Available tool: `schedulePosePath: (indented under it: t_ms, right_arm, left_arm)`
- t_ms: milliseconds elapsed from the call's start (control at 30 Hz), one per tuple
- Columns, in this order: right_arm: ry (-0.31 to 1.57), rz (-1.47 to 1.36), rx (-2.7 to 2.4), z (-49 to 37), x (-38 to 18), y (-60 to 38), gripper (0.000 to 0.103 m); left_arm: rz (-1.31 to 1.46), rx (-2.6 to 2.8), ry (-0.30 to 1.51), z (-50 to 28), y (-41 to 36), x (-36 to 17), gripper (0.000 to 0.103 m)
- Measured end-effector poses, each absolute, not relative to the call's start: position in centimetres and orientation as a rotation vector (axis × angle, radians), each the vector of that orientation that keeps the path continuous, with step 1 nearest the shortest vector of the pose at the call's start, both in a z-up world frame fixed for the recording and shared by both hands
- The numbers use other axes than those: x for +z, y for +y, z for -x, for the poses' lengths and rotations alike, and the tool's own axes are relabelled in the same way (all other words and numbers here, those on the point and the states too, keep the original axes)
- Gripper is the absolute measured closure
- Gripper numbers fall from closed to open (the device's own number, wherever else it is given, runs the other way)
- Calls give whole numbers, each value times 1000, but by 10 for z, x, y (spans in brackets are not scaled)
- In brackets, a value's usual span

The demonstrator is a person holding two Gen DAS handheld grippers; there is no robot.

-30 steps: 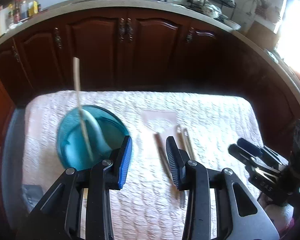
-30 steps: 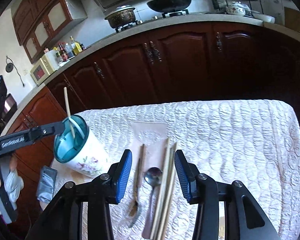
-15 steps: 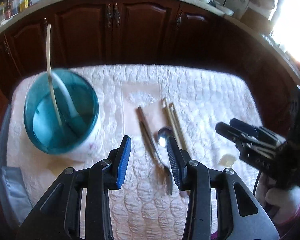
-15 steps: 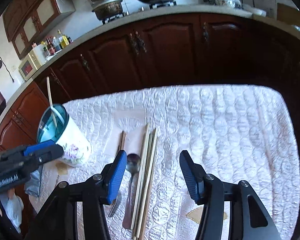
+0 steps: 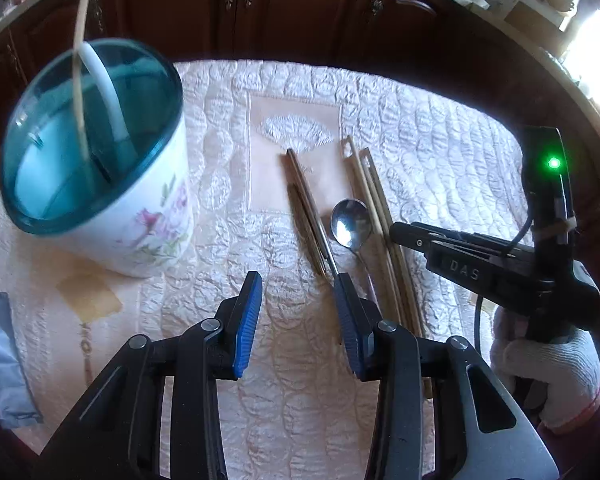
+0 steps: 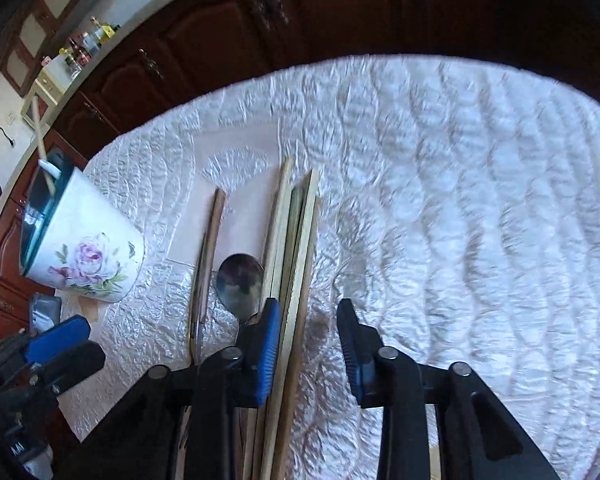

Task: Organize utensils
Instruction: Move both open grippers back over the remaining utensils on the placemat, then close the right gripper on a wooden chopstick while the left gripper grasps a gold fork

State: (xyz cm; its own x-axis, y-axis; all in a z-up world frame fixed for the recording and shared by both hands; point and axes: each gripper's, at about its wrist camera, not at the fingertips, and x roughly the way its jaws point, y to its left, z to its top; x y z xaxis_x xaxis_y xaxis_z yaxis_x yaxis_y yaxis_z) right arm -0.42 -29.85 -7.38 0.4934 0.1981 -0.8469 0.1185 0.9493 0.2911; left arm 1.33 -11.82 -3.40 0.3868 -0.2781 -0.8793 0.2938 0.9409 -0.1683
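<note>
A floral cup with a teal inside stands at the left of the quilted cloth, holding a chopstick and a white spoon. To its right lie a dark-handled fork, a metal spoon and several pale chopsticks. My left gripper is open low over bare cloth, its right finger by the fork. My right gripper straddles the chopsticks; its jaws are closing, with only the left pad near them. The cup and spoon lie to its left.
Dark wooden cabinets stand right behind the table's far edge. A grey pouch lies at the left edge. A gloved hand holds the right gripper at the right. Bare cloth spreads to the right of the chopsticks.
Both grippers have sunk toward the cloth. The right one has shifted right from over the spoon to straddle the chopsticks, its jaws widening and then narrowing. The left jaws stay wide.
</note>
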Motion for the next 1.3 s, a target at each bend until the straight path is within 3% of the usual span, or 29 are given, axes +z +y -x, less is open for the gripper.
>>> schedulePosePath:
  t_ms: [167,433,600,933,1033,1300]
  right_arm:
    - [1070,-368,91,-6,-82,-297,91]
    - [1067,-355,11,2,-77,-319,91]
    - [1073,-386,9,6,-82,-330,91]
    - [1065,-424,65,15,-84,-336,92]
    - [1061,-406,87,28,-76,-335,92]
    - [1122,-336,92,60,-73,-331,92]
  left_arm:
    - [-17,-362,1135,-23,-127,-43,67]
    - [17,-373,1175,-46,-144,-67,67]
    - [23,-387,1221,-58,-153,-84,87]
    - [47,-431,1245,-36,-123,-83,89]
    - [29,-465,1257,-18,-112,-78,98]
    - [-49,-446,1241,9,-89,-69,98]
